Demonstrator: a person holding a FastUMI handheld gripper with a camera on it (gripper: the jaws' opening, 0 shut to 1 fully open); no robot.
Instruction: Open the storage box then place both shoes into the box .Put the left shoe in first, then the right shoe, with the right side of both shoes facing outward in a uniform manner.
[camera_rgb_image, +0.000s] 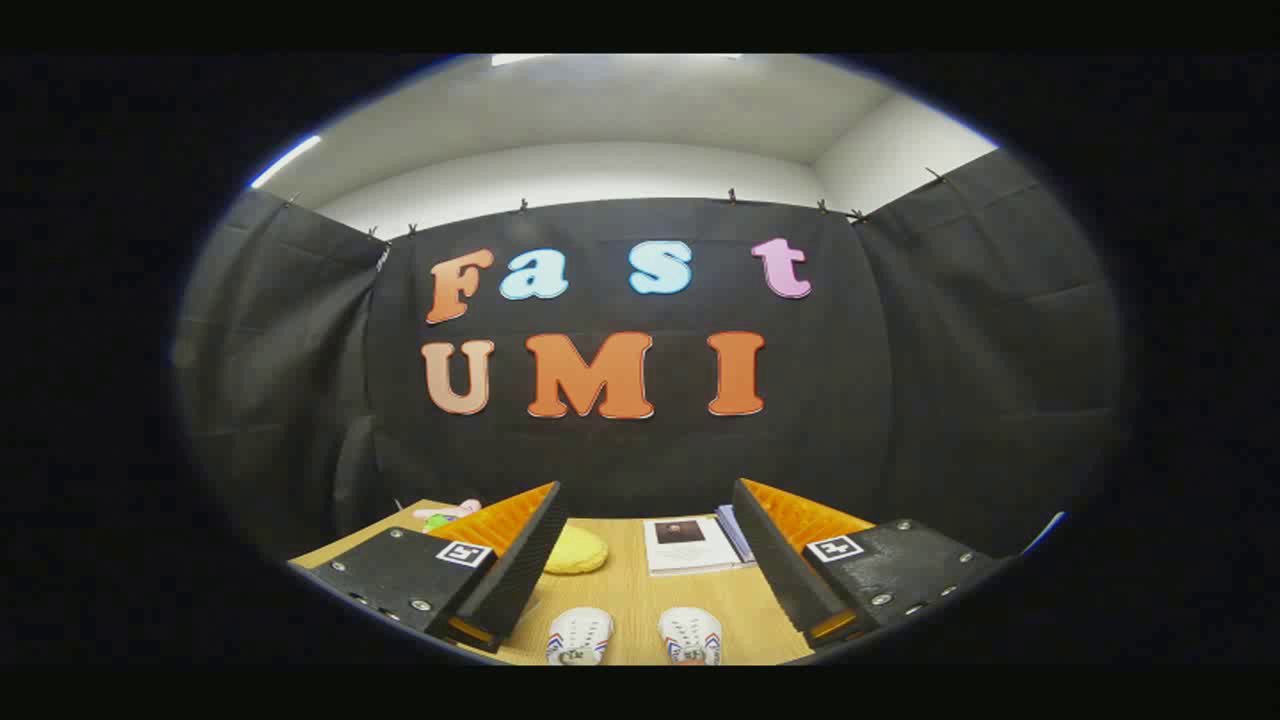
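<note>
At the bottom centre of the frame two white shoes lie side by side on the wooden desk, toes pointing away, only their front halves in view, between the fingers and below them. The gripper hangs above them with its fingers spread wide and holding nothing; that width looks set to suit a first approach, since no part of the task seems begun. Just ahead of the left finger sits a yellow cloth-like pad. Ahead of the right finger lies a flat white box with a dark patch on its lid, lid apparently closed, probably the storage box to be opened first. A blue-edged stack touches its right side. Toward the lower left, past the left finger, are small pink and green items, too small to identify. The black cloth wall closes off the rear of the desk.
</note>
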